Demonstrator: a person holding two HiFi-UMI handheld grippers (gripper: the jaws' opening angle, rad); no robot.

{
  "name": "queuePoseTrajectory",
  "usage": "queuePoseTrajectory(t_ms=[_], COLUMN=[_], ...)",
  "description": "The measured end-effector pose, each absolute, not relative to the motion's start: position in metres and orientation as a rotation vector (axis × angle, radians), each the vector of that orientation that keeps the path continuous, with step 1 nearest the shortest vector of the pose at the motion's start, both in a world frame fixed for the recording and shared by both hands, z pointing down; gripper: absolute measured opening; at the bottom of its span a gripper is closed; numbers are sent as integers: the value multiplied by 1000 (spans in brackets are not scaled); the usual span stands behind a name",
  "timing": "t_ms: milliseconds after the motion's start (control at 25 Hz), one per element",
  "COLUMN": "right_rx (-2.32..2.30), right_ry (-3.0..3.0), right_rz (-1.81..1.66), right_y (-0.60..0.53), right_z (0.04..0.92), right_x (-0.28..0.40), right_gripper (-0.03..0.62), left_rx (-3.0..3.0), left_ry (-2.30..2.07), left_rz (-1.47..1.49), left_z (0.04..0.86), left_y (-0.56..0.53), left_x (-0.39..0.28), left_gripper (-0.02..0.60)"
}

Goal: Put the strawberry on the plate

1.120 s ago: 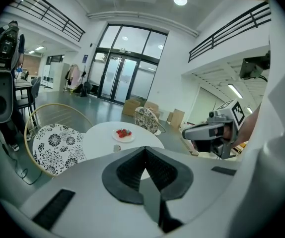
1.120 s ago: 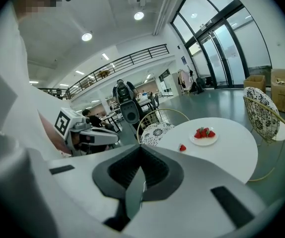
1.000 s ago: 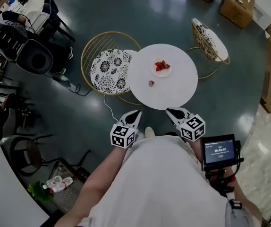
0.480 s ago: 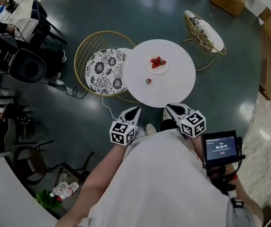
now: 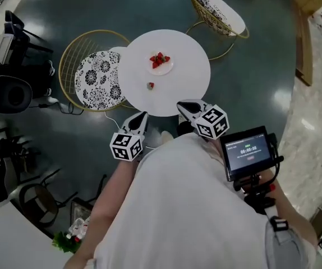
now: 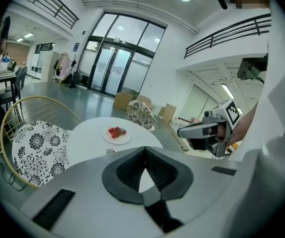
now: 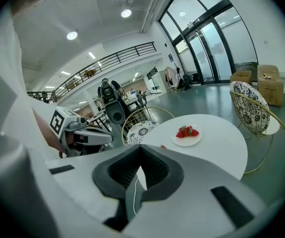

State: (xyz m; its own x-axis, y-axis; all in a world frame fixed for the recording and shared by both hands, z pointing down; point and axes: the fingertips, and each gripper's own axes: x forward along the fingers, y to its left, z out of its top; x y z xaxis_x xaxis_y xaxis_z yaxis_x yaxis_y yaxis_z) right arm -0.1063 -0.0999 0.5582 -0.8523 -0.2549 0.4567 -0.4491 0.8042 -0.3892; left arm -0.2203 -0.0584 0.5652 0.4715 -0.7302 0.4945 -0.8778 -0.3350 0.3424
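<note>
Nearest to me, the left gripper (image 5: pixel 143 115) is clenched with nothing between its jaws; its own view shows the pads meeting. The right gripper (image 5: pixel 182 105) reads the same: closed and empty. Both sit at the near edge of the round white table (image 5: pixel 190 74), angled forward and down, neither over the target.

The loose strawberry (image 5: pixel 150 86) lies alone on the bare tabletop, slightly to my left of centre, between the grippers and the plate (image 5: pixel 164 70) and clear of its rim. The plate already carries a small heap of strawberries (image 5: pixel 159 59). A patterned chair (image 5: pixel 96 80) stands against the table's left side, out of the working line.

Assessment: the step in hand is the approach, and the pick has not begun. I judge the left gripper the better choice, as the berry sits nearer its line. I would open the jaws fully before reaching the fruit, descend from above so the pads straddle it, and close only until it is held, since the fruit will bruise. The lift should clear the rim, and the release should go on a bare patch of plate beside the heap
</note>
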Motion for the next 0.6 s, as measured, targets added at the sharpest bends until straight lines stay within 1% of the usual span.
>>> queuePoseTrajectory(t_ms=[160, 360, 600], right_rx=[536, 539, 520], right_ry=[-2592, -2566, -2555], right_rz=[717, 771, 800], right_y=[-100, -135, -153], right_z=[562, 573, 584], right_x=[-103, -86, -89], right_gripper=[6, 6, 6], left_rx=[2151, 2120, 2085], left_ry=[-1310, -1294, -1293], left_rz=[373, 426, 478], left_z=[570, 581, 596], left_y=[-61, -96, -114], left_x=[-217, -204, -209], left_gripper=[5, 5, 5])
